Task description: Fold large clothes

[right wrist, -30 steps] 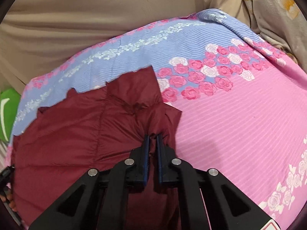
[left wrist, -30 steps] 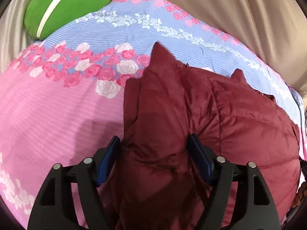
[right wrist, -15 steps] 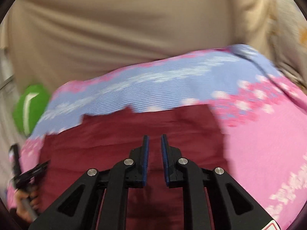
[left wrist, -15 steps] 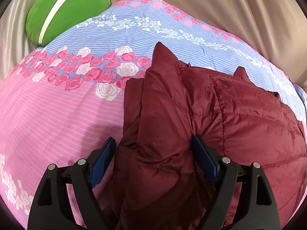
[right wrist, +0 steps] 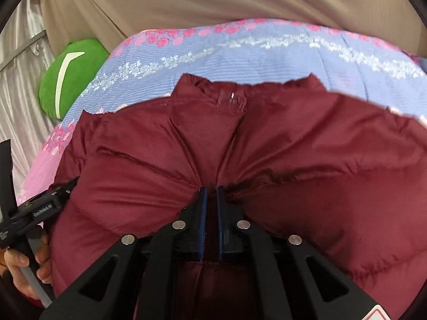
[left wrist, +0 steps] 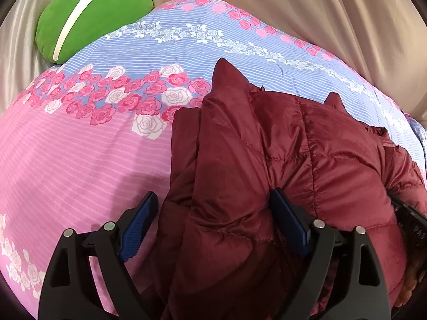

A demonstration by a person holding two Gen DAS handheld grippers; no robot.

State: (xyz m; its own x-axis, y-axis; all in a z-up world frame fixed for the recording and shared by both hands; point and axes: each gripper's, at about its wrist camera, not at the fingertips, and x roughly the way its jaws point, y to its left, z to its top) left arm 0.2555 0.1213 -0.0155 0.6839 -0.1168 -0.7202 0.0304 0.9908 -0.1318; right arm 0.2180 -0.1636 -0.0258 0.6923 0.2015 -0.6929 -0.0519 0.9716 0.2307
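A dark red quilted puffer jacket [left wrist: 307,160] lies on a pink and blue floral bedsheet [left wrist: 80,160]. My left gripper [left wrist: 213,208] is open, its blue-padded fingers standing either side of a bunched fold at the jacket's left edge. In the right wrist view the jacket [right wrist: 307,160] fills the middle, its collar at the far side. My right gripper [right wrist: 210,194] is shut on a pinch of the jacket's fabric, which puckers toward the pads. The left gripper's body and the hand holding it show at the left edge there.
A green cushion with a white stripe [left wrist: 88,16] lies at the far left corner of the bed; it also shows in the right wrist view [right wrist: 69,77]. Beige curtain [left wrist: 320,13] hangs behind the bed. The sheet [right wrist: 240,53] extends beyond the collar.
My right gripper has carried its pinch of fabric leftward across the jacket, from the right edge to over its middle. The left gripper has stayed open around the left fold.
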